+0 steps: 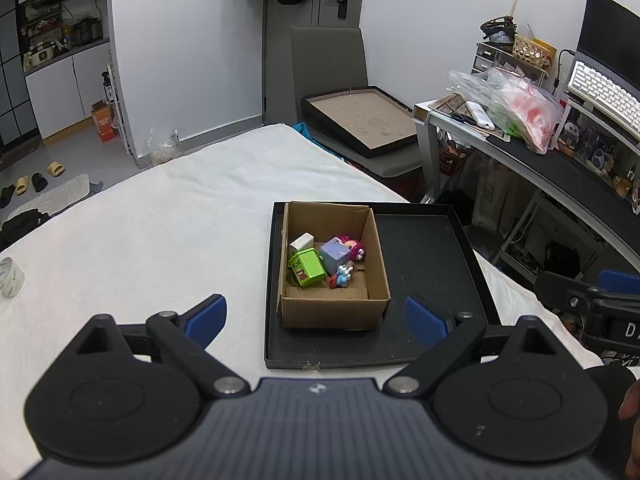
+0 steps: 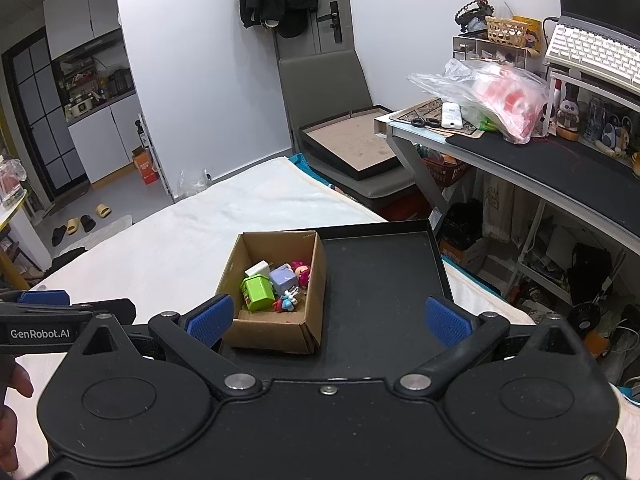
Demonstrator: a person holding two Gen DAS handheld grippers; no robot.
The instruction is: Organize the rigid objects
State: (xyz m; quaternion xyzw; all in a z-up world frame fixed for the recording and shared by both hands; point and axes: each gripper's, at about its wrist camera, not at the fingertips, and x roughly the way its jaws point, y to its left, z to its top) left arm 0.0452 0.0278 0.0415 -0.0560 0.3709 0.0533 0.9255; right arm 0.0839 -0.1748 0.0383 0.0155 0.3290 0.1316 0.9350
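A small cardboard box (image 1: 376, 256) (image 2: 316, 280) stands in the left half of a shallow black tray (image 1: 424, 264) (image 2: 380, 280) on a white-covered bed. Inside the box lie a green cube toy (image 1: 307, 269) (image 2: 258, 293), a lilac cube (image 1: 335, 255) (image 2: 283, 277), a white block (image 1: 302, 243) (image 2: 258, 269), a pink doll figure (image 1: 354, 247) (image 2: 302, 271) and a small blue-and-red figure (image 1: 341, 276) (image 2: 286, 302). My left gripper (image 1: 316, 322) hovers open just in front of the box, holding nothing. My right gripper (image 2: 328, 318) is open too, over the tray's near edge, and empty.
The white bed cover (image 1: 160, 220) stretches left of the tray. A roll of clear tape (image 1: 10, 276) lies at its far left. A grey chair (image 1: 332, 68) with a flat black-framed board (image 1: 360, 120) stands behind the bed. A cluttered desk (image 2: 540, 160) runs along the right.
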